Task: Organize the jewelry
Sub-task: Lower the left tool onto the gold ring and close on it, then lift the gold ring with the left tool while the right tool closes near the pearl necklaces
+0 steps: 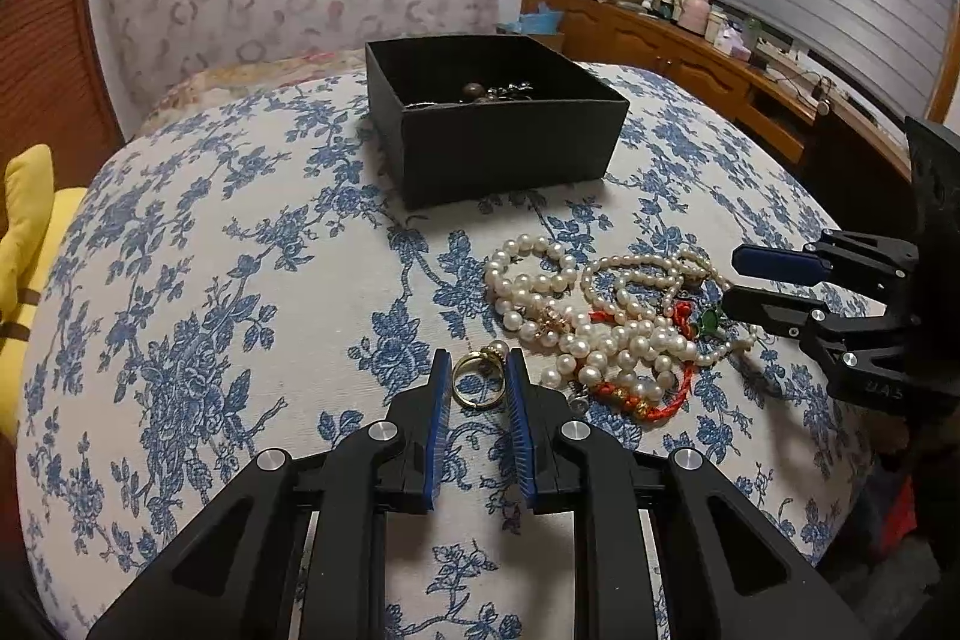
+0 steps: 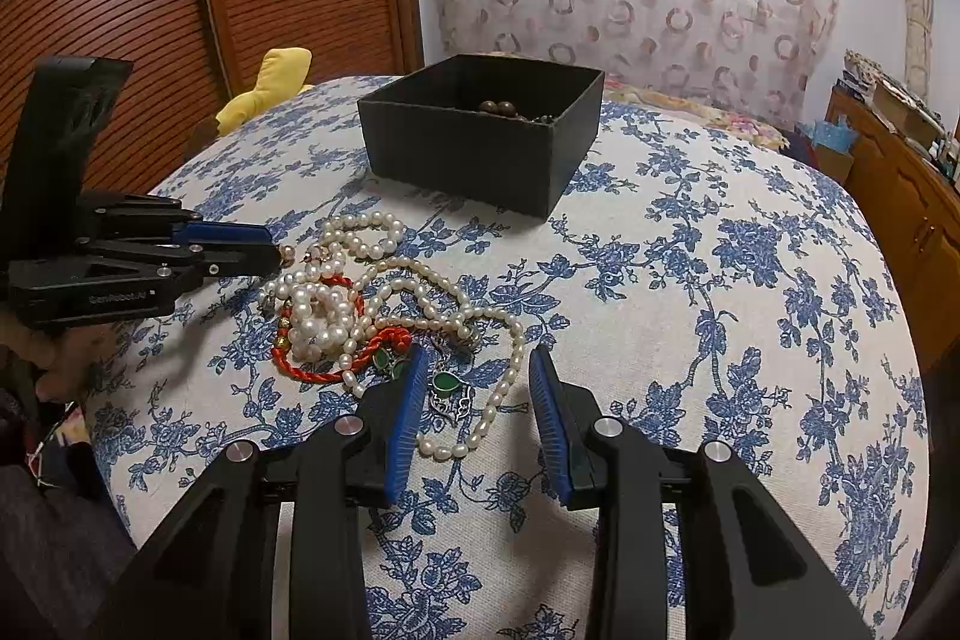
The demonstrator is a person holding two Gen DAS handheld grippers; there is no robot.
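A gold metal ring (image 1: 478,377) was clamped between the left gripper (image 1: 478,370) fingers. A few beads were already boxed in the black square cardboard box (image 1: 504,148); the pearl pile (image 1: 600,322) remained beside the right gripper (image 2: 474,388), which stood parted, gripping nothing.

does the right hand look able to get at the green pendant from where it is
Probably yes: the green pendant lies uncovered between the open right tongs, though pearl strands tangled around it may come along.

Blue floral cloth surface (image 1: 210,280) carrying everything. On it: black open box (image 1: 498,142) toward the back, tangled pearl strands (image 1: 600,316) with red cord (image 2: 324,370), plus gold ring (image 1: 478,381) beside the pile. Green pendant (image 2: 445,383) lying there too.
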